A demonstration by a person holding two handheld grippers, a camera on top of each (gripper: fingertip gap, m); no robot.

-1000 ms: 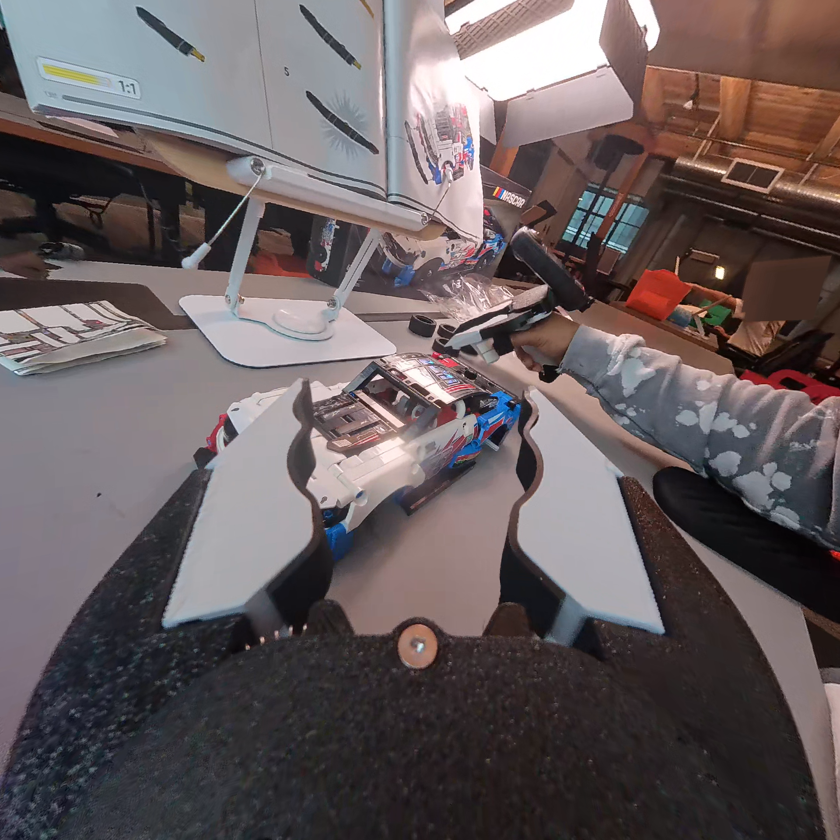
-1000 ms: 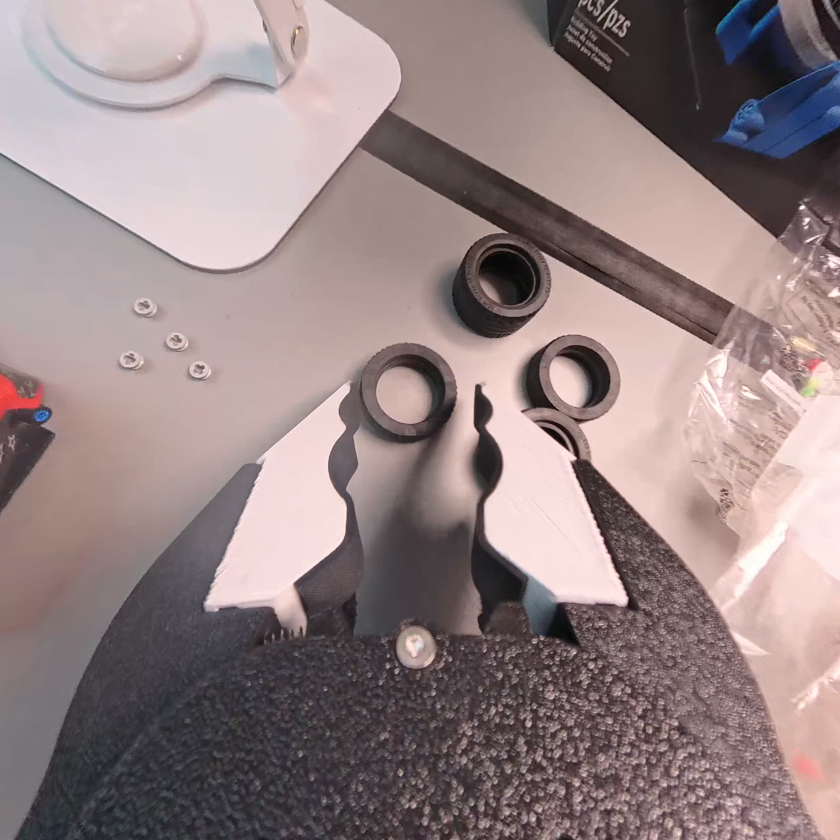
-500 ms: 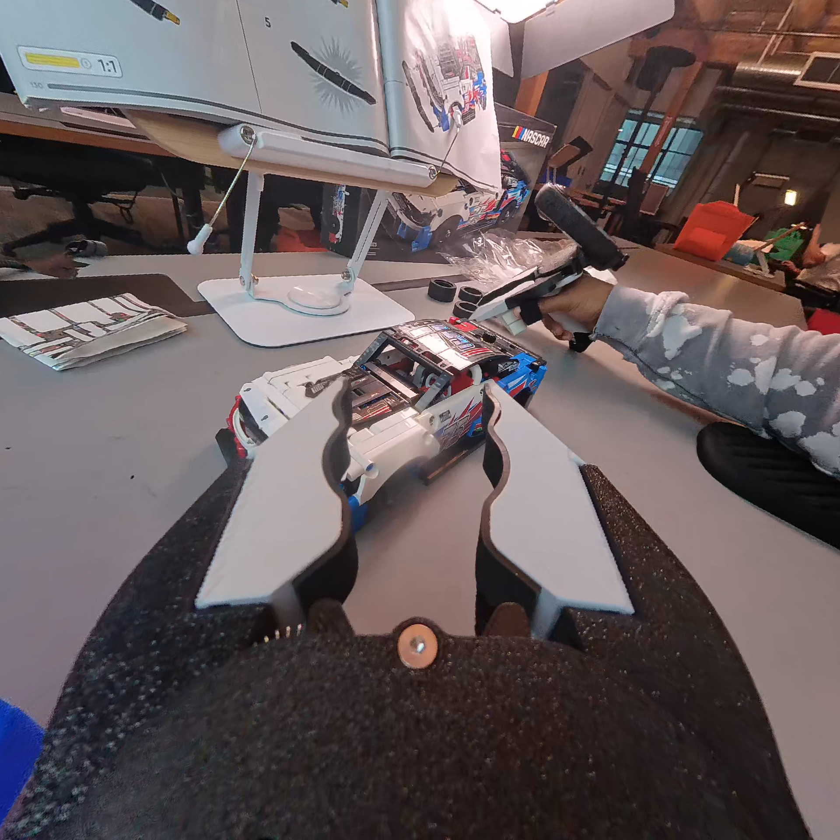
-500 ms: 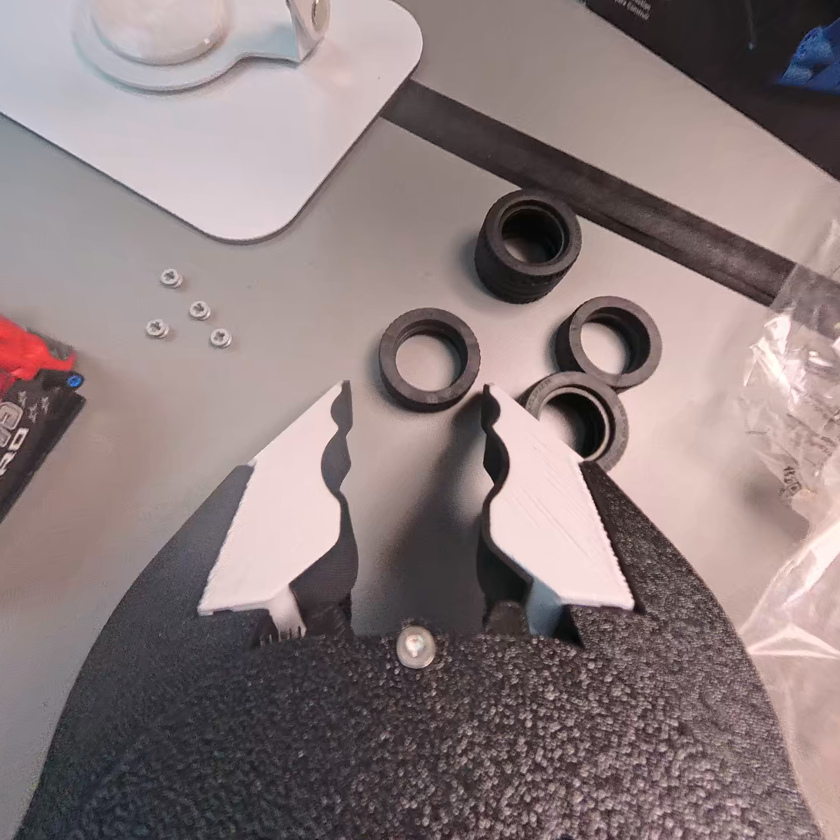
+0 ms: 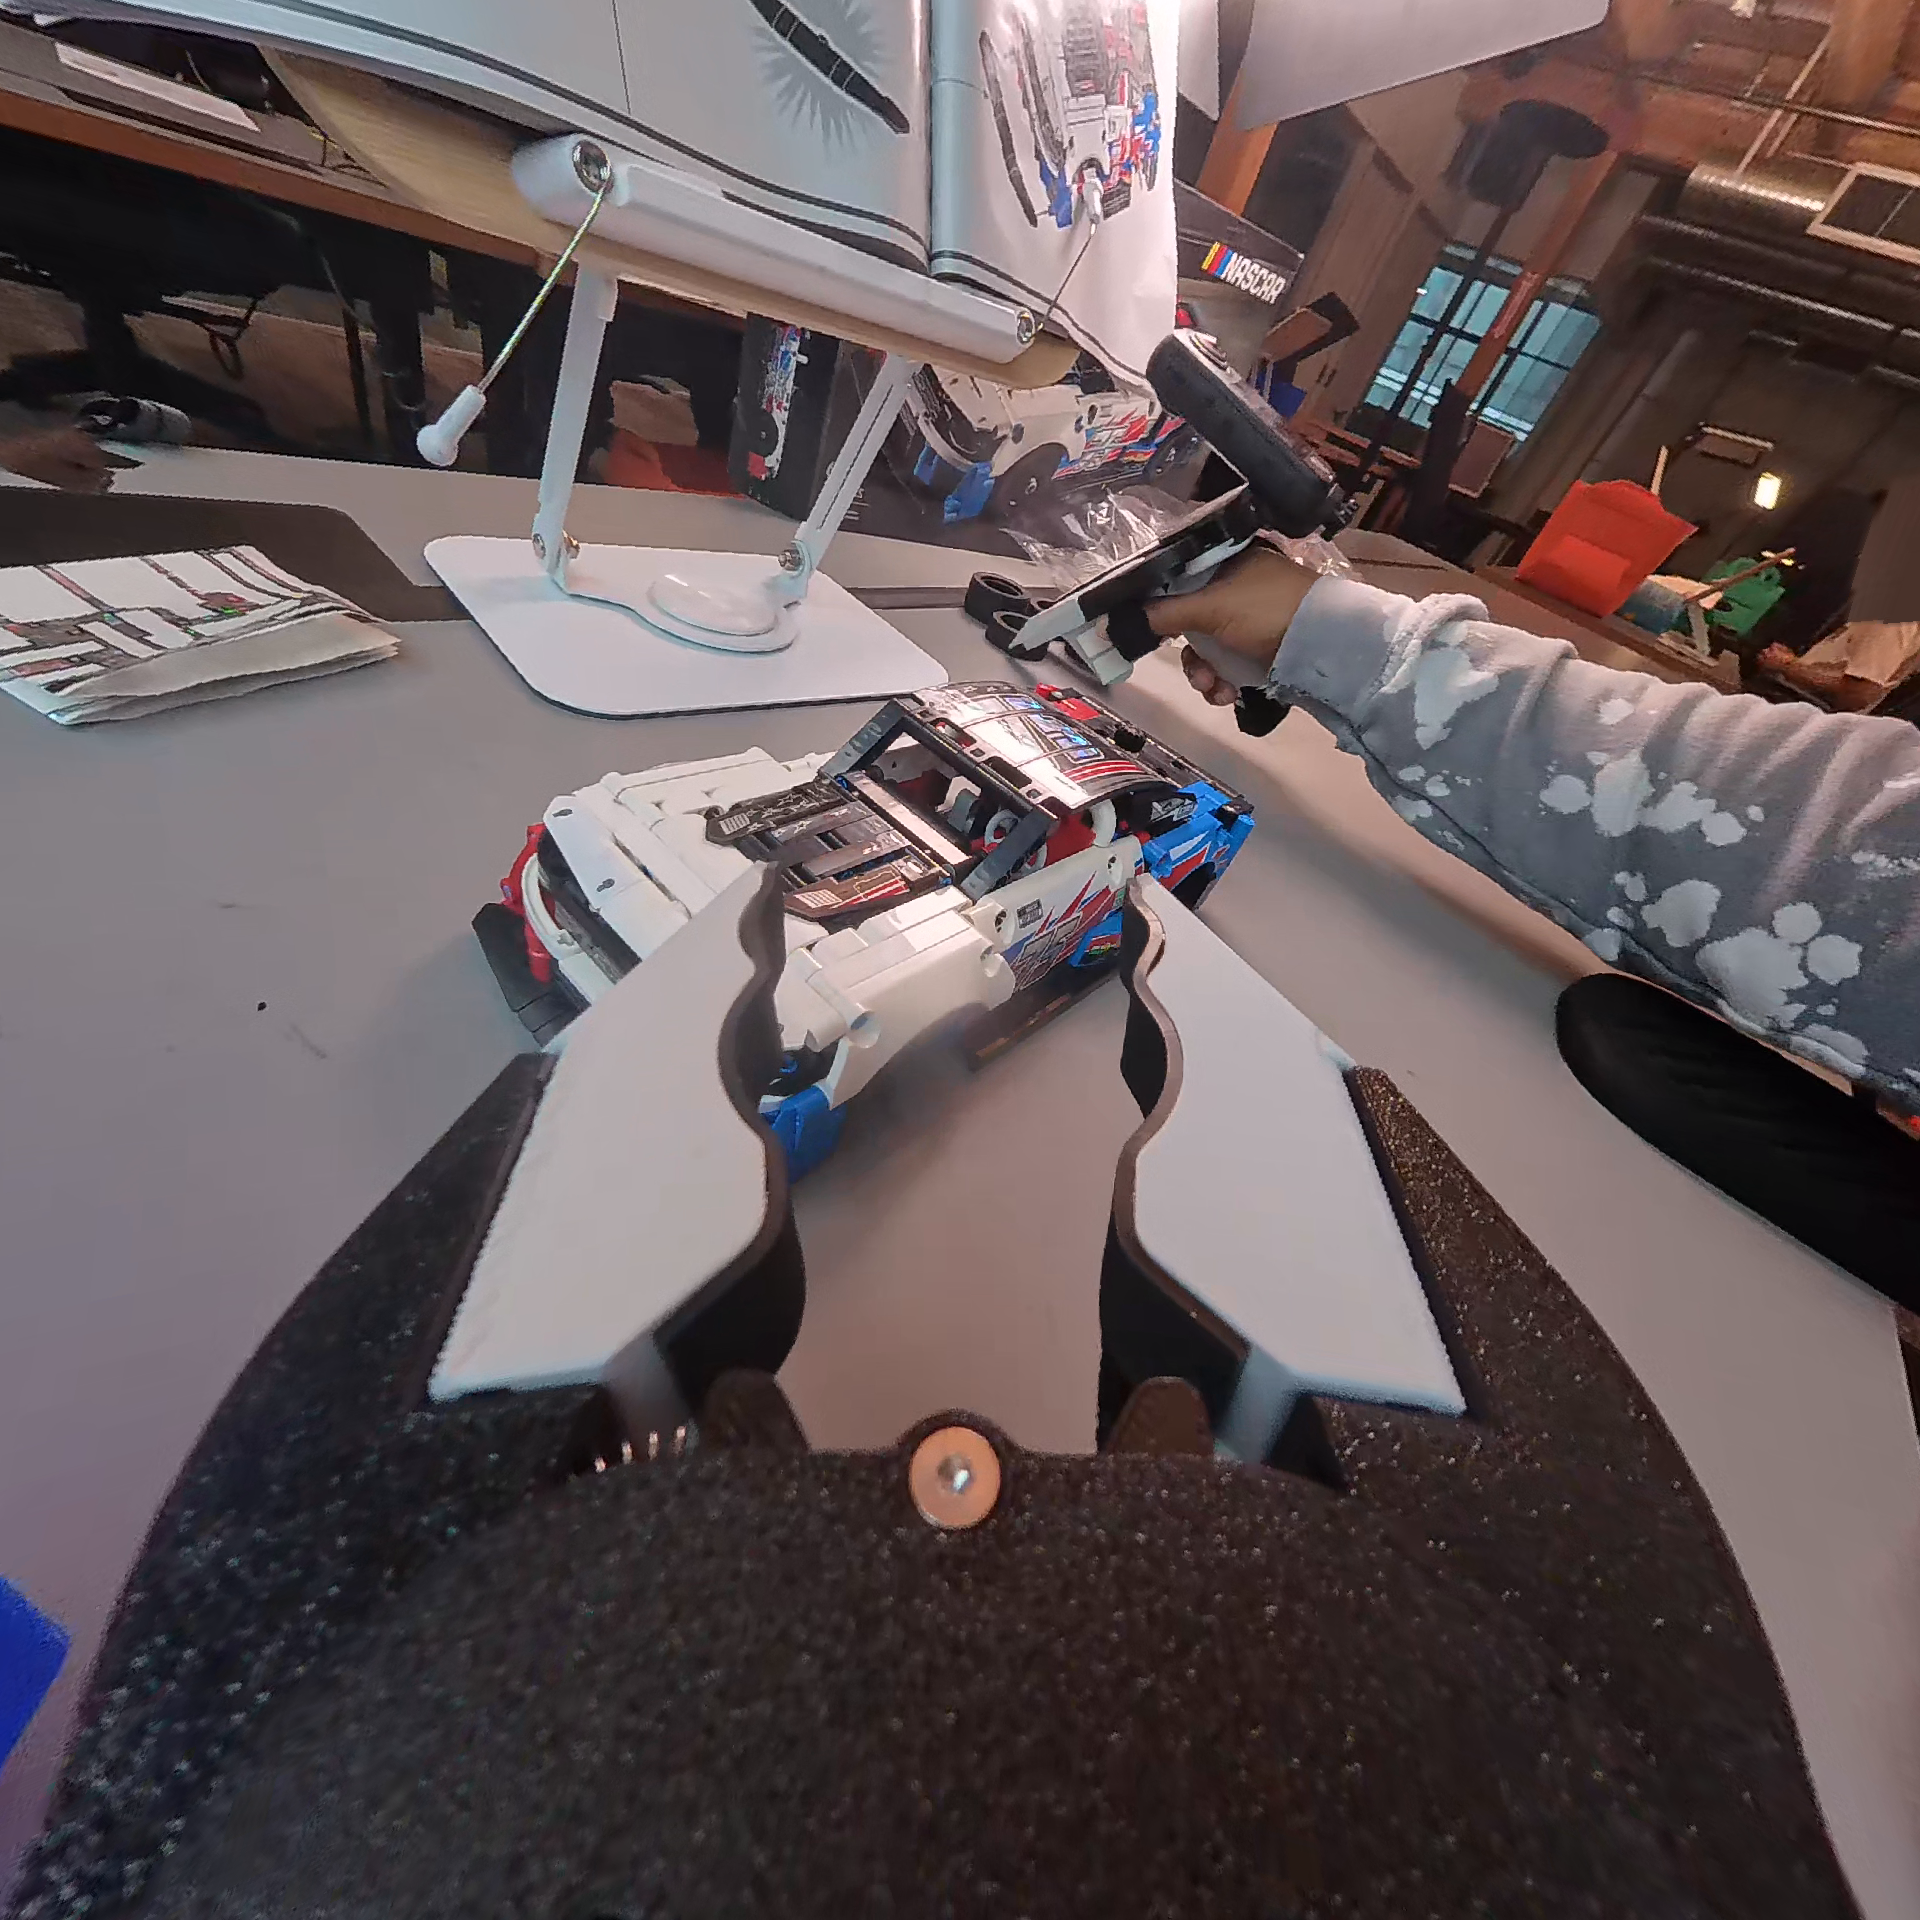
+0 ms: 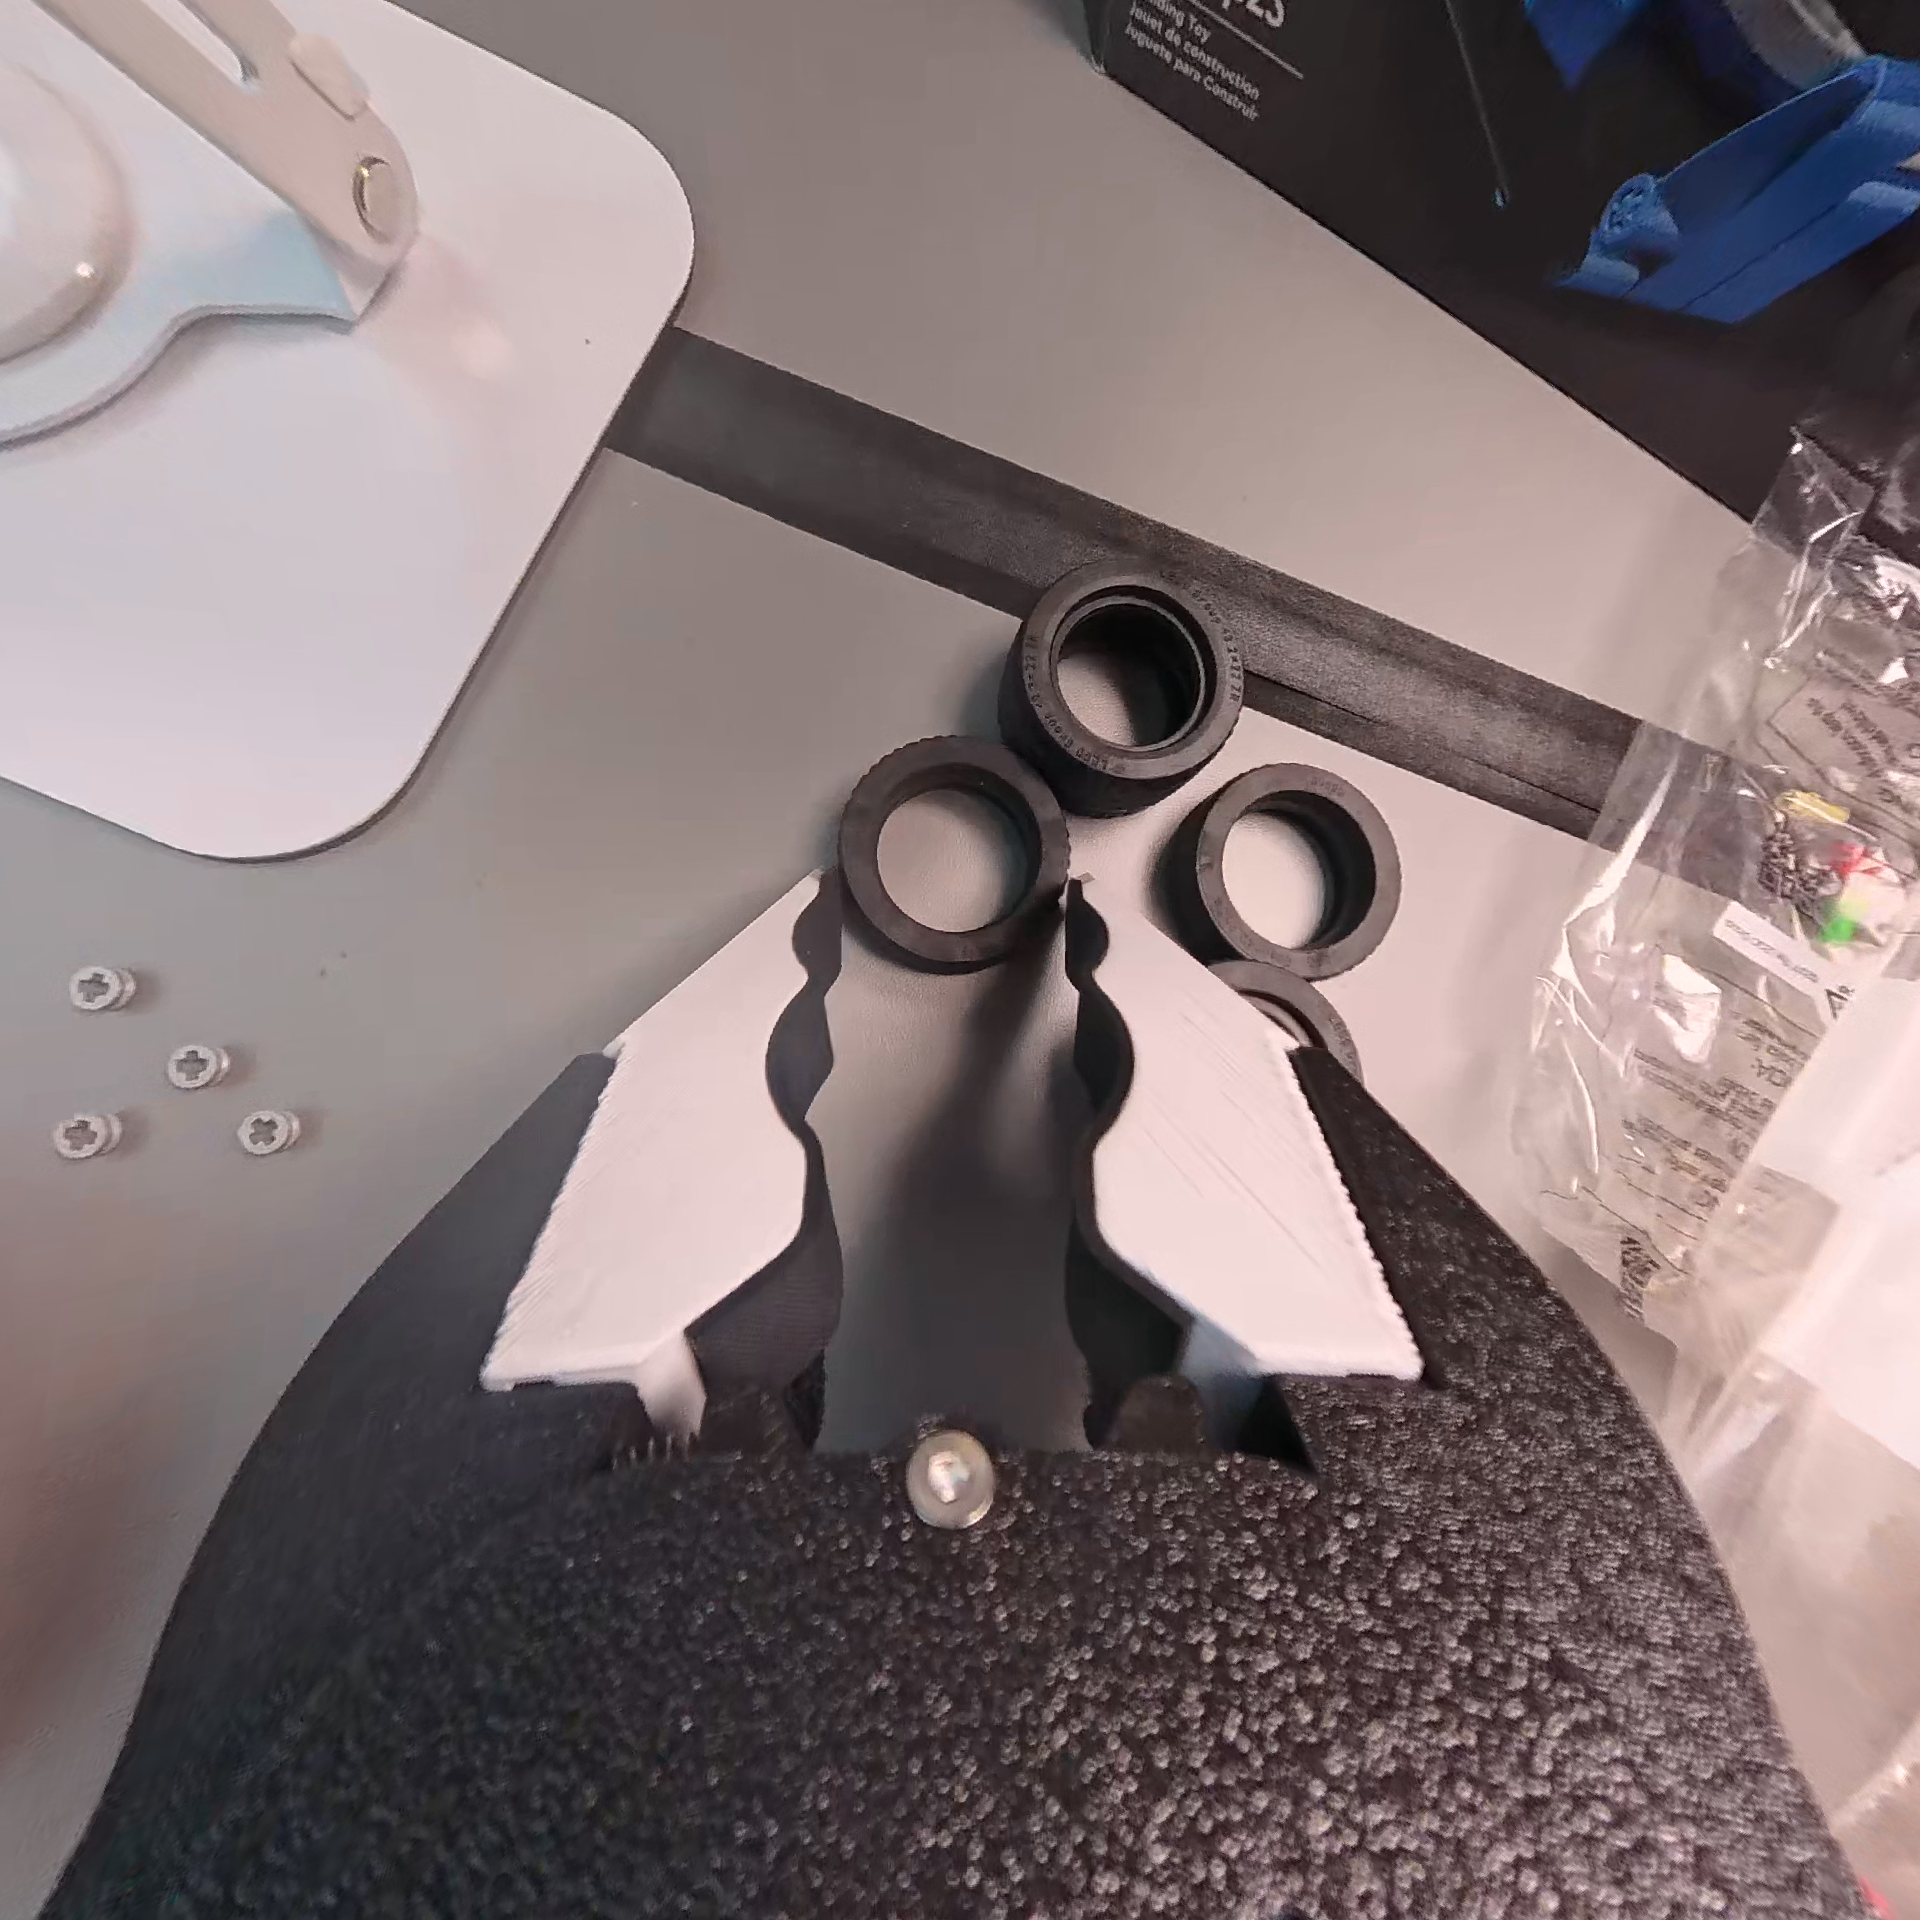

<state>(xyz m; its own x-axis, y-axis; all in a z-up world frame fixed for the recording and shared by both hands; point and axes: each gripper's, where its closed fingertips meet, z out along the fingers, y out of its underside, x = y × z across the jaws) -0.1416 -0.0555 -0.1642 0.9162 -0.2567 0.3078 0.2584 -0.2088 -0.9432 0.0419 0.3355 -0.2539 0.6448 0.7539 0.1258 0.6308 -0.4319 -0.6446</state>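
grey tabletop under both tools. a black tyre ring (image 6: 954,864) lies flat, with the right gripper (image 6: 948,883) spread open around its near edge, tips just beside it, nothing pinched; three more tyres (image 6: 1127,698) sit close behind. the left gripper (image 5: 948,902) gapes empty near a wheel-less toy car (image 5: 873,883), beside a white stand base (image 5: 665,644).

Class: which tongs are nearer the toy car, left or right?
Left. The left tongs sit open right at the toy car; the right tongs are over the black tyres beyond it.
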